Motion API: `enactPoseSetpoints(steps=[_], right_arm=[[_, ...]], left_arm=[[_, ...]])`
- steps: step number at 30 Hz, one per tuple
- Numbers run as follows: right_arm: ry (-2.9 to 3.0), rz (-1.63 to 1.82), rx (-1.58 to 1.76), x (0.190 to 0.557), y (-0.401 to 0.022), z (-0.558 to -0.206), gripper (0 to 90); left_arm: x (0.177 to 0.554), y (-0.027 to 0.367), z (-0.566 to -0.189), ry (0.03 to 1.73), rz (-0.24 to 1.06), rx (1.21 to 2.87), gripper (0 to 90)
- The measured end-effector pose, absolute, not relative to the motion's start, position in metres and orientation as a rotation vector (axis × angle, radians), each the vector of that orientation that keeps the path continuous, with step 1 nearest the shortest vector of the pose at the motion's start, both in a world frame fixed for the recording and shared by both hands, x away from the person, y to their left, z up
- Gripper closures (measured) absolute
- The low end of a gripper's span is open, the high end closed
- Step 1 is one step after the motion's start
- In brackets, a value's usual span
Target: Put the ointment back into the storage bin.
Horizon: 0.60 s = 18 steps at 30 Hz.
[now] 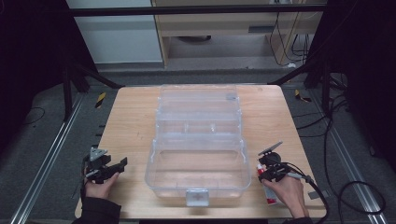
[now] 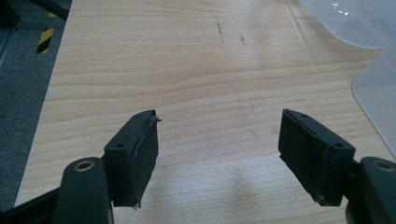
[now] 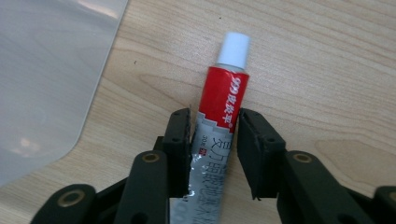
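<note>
A red and grey tube [image 3: 225, 91] with a white cap lies on the wooden table [image 1: 130, 121] at the right front. My right gripper [image 3: 215, 123] is shut on the tube's middle, cap pointing away from me; in the high view this gripper [image 1: 265, 173] sits just right of a clear plastic box [image 1: 198, 179], and the tube's tail [image 1: 270, 198] shows under the hand. My left gripper [image 2: 219, 126] stands open over bare wood with nothing between its jaws; in the high view it [image 1: 112, 170] is near the front left edge, left of the box.
The clear box stands open in the table's middle, its lid [image 1: 198, 100] laid back toward the far edge and a latch [image 1: 196, 197] at the front. Its rounded corner [image 2: 378, 93] shows at the right of the left gripper view. Cables [image 1: 345, 196] trail off the table's right side.
</note>
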State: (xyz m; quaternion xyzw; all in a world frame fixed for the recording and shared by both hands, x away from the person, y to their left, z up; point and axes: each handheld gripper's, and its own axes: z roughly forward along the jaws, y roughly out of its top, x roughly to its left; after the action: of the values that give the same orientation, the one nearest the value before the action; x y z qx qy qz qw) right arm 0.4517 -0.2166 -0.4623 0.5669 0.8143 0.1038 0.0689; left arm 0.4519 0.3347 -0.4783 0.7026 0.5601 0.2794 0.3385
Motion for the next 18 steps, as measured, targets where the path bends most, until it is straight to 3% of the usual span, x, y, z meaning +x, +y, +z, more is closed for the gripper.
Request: enactPoseSetpoints(steps=[18], right_arm=[[2.554,0.255,1.670,0.4558,-0.2193,-0.4664,69.3]], left_arm=[[0.4520,0.3348,-0.4781,1.454,0.730,1.840,29.4]])
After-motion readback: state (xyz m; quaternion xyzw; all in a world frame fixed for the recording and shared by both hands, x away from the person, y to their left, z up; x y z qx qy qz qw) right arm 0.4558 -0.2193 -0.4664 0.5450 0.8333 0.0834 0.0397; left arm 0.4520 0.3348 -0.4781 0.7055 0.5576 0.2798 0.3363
